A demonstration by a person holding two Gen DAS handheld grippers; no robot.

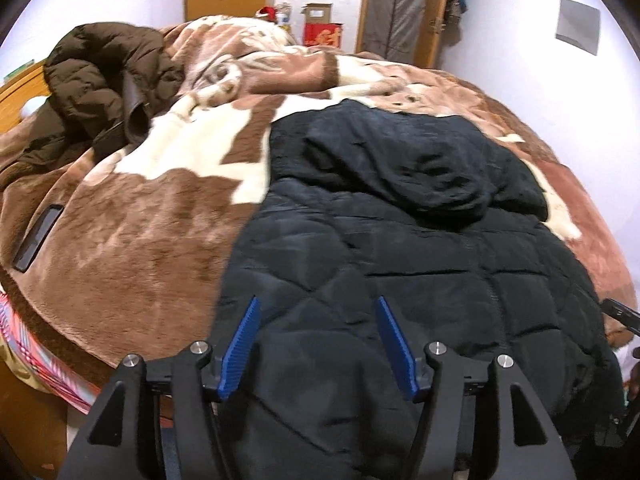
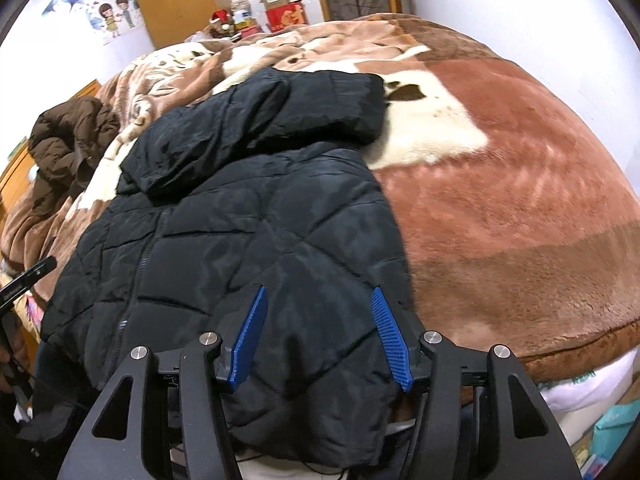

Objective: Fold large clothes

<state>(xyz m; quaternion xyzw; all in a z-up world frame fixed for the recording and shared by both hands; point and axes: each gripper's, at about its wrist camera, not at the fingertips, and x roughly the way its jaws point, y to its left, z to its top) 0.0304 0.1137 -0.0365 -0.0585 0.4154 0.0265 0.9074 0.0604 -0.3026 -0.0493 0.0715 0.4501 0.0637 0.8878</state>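
Note:
A black quilted puffer jacket (image 1: 400, 260) lies flat on the bed, hood (image 1: 420, 160) at the far end and sleeves folded in; it also shows in the right wrist view (image 2: 240, 220). My left gripper (image 1: 318, 304) is open, blue pads spread over the jacket's near left hem. My right gripper (image 2: 320, 294) is open over the jacket's near right hem. Neither holds anything.
A brown and cream plush blanket (image 1: 140, 240) covers the bed (image 2: 500, 200). A brown puffer coat (image 1: 100, 76) is heaped at the far left (image 2: 68, 136). A dark phone-like object (image 1: 38, 236) lies on the blanket at left. Boxes and a wardrobe stand by the far wall.

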